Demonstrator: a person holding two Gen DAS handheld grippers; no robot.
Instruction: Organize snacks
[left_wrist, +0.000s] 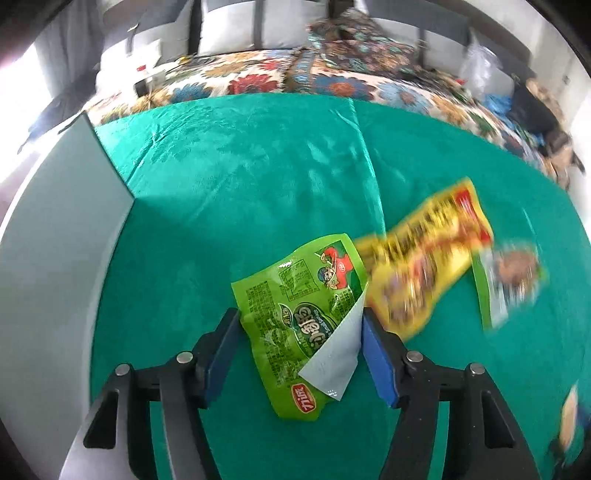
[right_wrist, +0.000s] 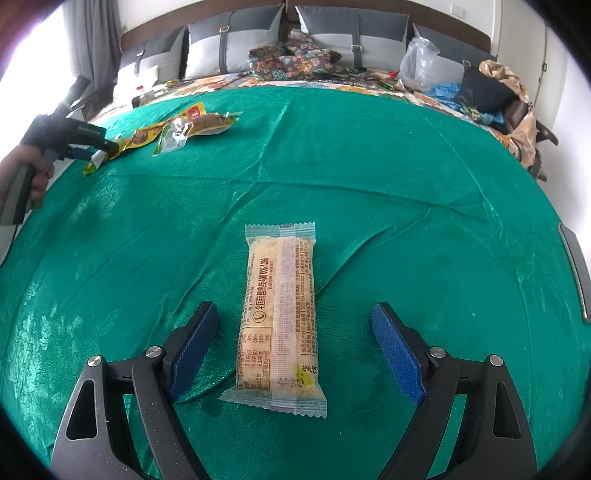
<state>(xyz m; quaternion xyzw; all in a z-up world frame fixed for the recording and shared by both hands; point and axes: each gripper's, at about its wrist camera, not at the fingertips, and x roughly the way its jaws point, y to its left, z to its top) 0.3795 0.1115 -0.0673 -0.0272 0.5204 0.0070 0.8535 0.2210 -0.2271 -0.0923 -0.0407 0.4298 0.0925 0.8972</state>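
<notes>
A green snack packet (left_wrist: 291, 288) sits between the blue pads of my left gripper (left_wrist: 301, 314), which is shut on it; one corner is folded over, showing its silver inside. Beside it on the green cloth (left_wrist: 240, 177) lie a yellow packet (left_wrist: 424, 258) and a clear packet with a brown snack (left_wrist: 509, 277), both blurred. In the right wrist view the left gripper (right_wrist: 92, 151) holds that green packet (right_wrist: 92, 164) at the far left. My right gripper (right_wrist: 294, 307) is open, its pads standing either side of a pale long bar packet (right_wrist: 279, 310) and apart from it.
A grey board (left_wrist: 55, 240) borders the cloth on the left, and a dark flat object (right_wrist: 576, 269) lies at its right edge. A hand (right_wrist: 37, 177) grips the left tool. Behind are a floral bedcover (left_wrist: 240, 81), pillows (right_wrist: 236, 40), a plastic bag (right_wrist: 419, 62) and piled clothes (right_wrist: 491, 88).
</notes>
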